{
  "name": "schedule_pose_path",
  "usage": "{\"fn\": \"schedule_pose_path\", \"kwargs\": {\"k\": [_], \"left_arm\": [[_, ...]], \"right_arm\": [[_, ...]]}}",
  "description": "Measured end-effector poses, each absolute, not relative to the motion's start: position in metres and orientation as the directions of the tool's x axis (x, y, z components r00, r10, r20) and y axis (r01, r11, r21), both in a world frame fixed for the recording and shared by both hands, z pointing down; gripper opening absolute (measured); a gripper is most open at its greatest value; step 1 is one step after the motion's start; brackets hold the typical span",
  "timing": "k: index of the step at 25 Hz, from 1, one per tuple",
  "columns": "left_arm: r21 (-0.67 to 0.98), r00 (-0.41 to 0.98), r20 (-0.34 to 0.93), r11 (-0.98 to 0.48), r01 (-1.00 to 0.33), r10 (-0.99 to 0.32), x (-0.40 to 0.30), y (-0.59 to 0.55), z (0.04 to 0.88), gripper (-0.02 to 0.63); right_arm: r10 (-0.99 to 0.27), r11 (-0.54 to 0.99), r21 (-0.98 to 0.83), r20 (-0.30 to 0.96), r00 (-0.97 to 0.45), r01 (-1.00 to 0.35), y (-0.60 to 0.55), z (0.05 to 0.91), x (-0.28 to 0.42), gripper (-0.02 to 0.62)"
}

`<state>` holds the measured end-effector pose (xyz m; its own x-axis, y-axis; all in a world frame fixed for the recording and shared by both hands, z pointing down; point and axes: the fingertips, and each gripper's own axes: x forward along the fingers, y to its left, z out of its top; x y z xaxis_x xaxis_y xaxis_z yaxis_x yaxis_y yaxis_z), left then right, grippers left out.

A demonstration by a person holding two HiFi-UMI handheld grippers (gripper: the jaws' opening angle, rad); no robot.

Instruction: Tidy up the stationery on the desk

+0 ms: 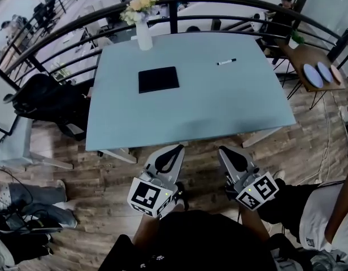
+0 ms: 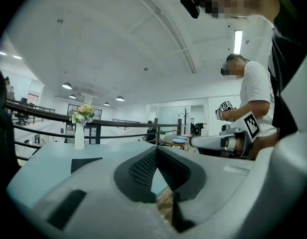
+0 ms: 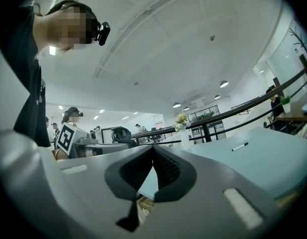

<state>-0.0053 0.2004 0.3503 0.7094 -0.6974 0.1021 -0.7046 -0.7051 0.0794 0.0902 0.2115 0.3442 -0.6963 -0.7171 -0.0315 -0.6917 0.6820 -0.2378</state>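
Note:
A black notebook [image 1: 158, 79] lies flat on the pale blue desk [image 1: 236, 109], left of centre. A white marker pen [image 1: 226, 62] with a black cap lies toward the far right. Both grippers hang off the desk's near edge, over the wooden floor. My left gripper [image 1: 177, 148] is shut with nothing in it, and the left gripper view shows its tips [image 2: 156, 151] meeting, with the notebook [image 2: 86, 163] beyond. My right gripper [image 1: 223, 149] is also shut and holds nothing. The right gripper view shows its closed tips [image 3: 153, 148] and the marker pen [image 3: 240, 146] far off.
A white vase of flowers [image 1: 143, 31] stands at the desk's far edge, against a black railing [image 1: 230, 1]. A black bag [image 1: 47, 97] rests on a chair to the left. A wooden side table with plates [image 1: 318, 72] is at the right. Another person [image 2: 253, 98] stands close by.

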Motion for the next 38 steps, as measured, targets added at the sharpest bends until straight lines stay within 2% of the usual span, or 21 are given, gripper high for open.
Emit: {"fn": "schedule_pose_path", "kwargs": {"k": [24, 38], "left_arm": [[0.123, 0.762, 0.095, -0.752, -0.647, -0.641, -0.053, 0.120, 0.371, -0.014], [0.152, 0.764, 0.100, -0.748, -0.645, -0.638, -0.056, 0.110, 0.386, -0.011]], "right_arm": [[-0.765, 0.623, -0.212, 0.035, -0.643, -0.753, 0.138, 0.354, 0.043, 0.006], [-0.772, 0.608, -0.209, 0.072, -0.632, -0.766, 0.124, 0.365, 0.045, 0.014]]}}
